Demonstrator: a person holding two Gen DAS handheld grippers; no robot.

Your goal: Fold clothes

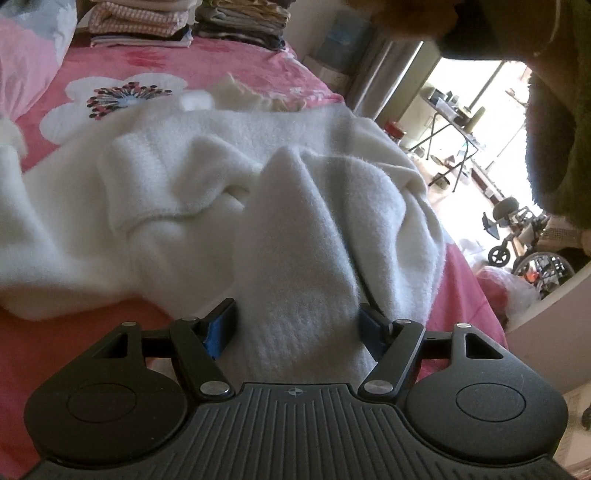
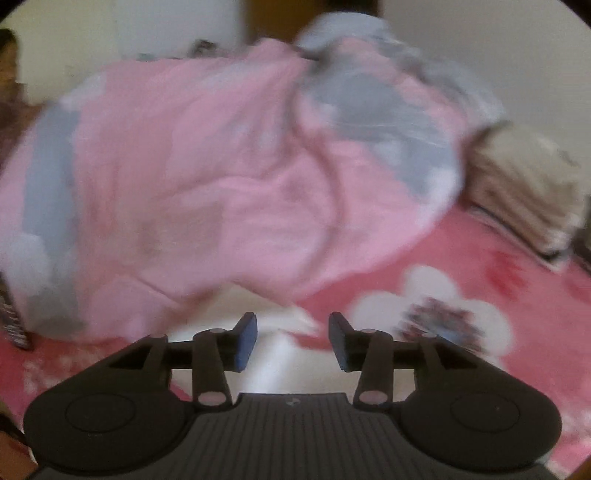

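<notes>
Nearest in the left wrist view, the left gripper (image 1: 297,325) has its two blue-padded fingers spread wide, and a thick band of the white fleece garment (image 1: 207,192) fills the gap between them. The fabric touches both pads, yet with the fingers this far apart it cannot be told whether they are clamping it or merely flanking it. From that gripper the band runs straight ahead along the finger line, rising to a peaked fold just beyond the tips; that is the garment's long axis as seen from here. Past the peak, the rest of the garment lies rumpled on the pink flowered bed (image 1: 258,74), spreading ahead and off to the gripper's left. Farther still, stacks of folded clothes (image 1: 192,22) sit at the bed's far end.

The right gripper (image 2: 292,339) is also open, with nothing held. Its view is blurred; a pale strip just ahead of and beneath its fingers is probably an edge of the same white garment. Beyond it rises a heaped pink and grey quilt (image 2: 207,177).

The left gripper is clearly the nearer to the garment, so any fold would likely lead from that side, along the band's length.
</notes>
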